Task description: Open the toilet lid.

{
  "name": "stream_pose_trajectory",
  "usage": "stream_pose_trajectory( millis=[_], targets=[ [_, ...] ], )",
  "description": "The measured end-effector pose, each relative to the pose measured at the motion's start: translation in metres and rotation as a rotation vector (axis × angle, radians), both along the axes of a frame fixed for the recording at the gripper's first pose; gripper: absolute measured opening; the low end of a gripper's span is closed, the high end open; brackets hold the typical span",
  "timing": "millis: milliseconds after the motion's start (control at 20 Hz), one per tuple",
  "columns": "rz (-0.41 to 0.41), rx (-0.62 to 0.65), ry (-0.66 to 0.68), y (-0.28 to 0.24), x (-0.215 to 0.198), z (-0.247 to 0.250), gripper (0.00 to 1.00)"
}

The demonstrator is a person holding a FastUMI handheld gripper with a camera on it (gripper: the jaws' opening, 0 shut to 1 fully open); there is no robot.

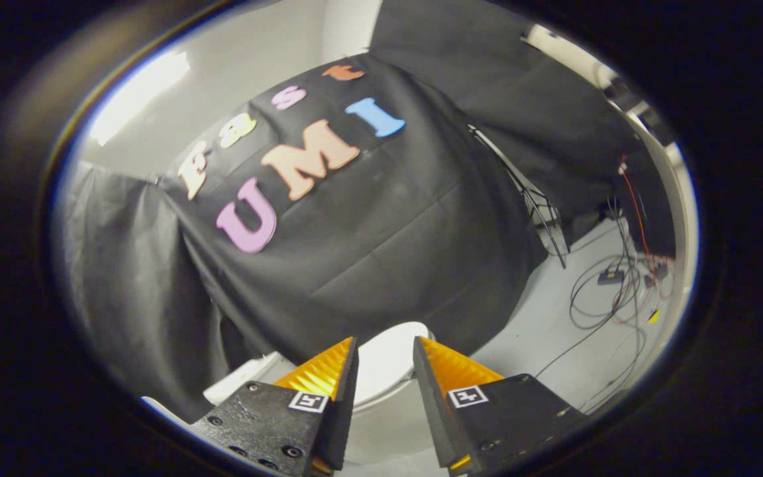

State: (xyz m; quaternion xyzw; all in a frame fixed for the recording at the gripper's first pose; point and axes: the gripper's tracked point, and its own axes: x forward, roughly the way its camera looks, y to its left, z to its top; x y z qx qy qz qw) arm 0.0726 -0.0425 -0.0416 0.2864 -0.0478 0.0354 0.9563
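A white toilet stands against the black cloth wall, below and beyond my fingers. Its lid [388,361] lies flat and closed, seen through the gap between the fingertips. The white tank [246,381] shows beside the left finger. My gripper [385,351] hovers above the toilet, tilted, with its jaws apart and nothing between them. The fingers do not touch the lid.
A tangle of black and red cables [610,291] and a small dark box [610,276] lie on the pale floor to the right of the toilet. A thin metal stand [540,209] leans by the cloth. Bare floor [540,331] lies between toilet and cables.
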Motion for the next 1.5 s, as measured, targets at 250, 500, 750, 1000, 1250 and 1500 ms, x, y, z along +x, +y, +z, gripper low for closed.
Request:
stream_pose_trajectory(
  millis=[250, 500, 750, 1000, 1250, 1500],
  targets=[
    [0.015, 0.307, -0.044, -0.005, 0.047, -0.039, 0.50],
    [0.034, 0.503, -0.005, 0.001, 0.089, -0.082, 0.50],
    [0.008, 0.643, 0.076, 0.009, 0.141, -0.120, 0.49],
    [0.065, 0.740, 0.142, 0.023, 0.187, -0.131, 0.49],
    [0.091, 0.754, 0.165, 0.026, 0.209, -0.125, 0.40],
    [0.090, 0.760, 0.242, 0.027, 0.213, -0.131, 0.03]
  ],
)
